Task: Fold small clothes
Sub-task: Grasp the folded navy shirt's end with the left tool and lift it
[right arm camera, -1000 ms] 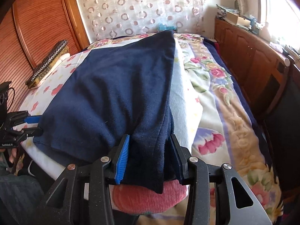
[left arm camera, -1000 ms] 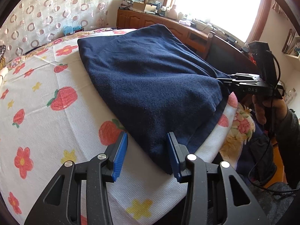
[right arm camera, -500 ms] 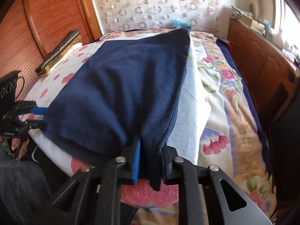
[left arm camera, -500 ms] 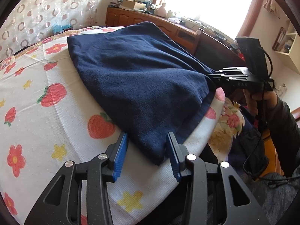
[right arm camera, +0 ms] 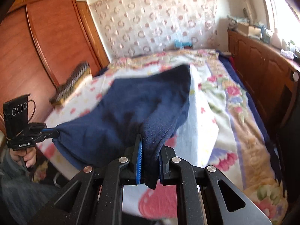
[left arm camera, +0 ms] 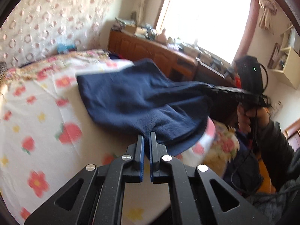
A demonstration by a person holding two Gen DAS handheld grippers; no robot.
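Surroundings: I see a white bedspread printed with red strawberries and flowers (left arm camera: 37,123) over the bed, and under it a floral quilt in cream, pink and purple (right arm camera: 241,116) showing on the window side.
Bed edges: a long wooden cabinet cluttered with small items (left arm camera: 159,50) runs below the bright window (left arm camera: 204,13); a reddish wooden wardrobe (right arm camera: 37,46) stands on the other side, and a curtain patterned with rings (right arm camera: 150,24) hangs behind the head of the bed.
Nearby object: a flat woven-topped cushion or box (right arm camera: 72,83) lies at the bedspread's far edge near the wardrobe; I cannot tell which it is.
Obstruction: nothing sits between my grippers and the cloth; both views are motion-blurred.
Garment: the dark navy fleece garment (left arm camera: 135,101) rests partly on the bedspread, its near edge raised off the bed and sagging in a fold between the two grip points.
Left gripper (left arm camera: 146,140): its jaws are pressed nearly together, pinching one near corner of the navy fleece; in the right wrist view its blue pads bite the cloth at the far left.
Right gripper (right arm camera: 150,148): clamped on the other near corner, with fleece bunched between its blue-padded fingers (right arm camera: 139,155) and hanging below them.
Hands: my right hand (left arm camera: 251,118) wraps the gripper's handle, sleeve dark grey; my left hand (right arm camera: 26,155) grips its handle low at the bed's edge.
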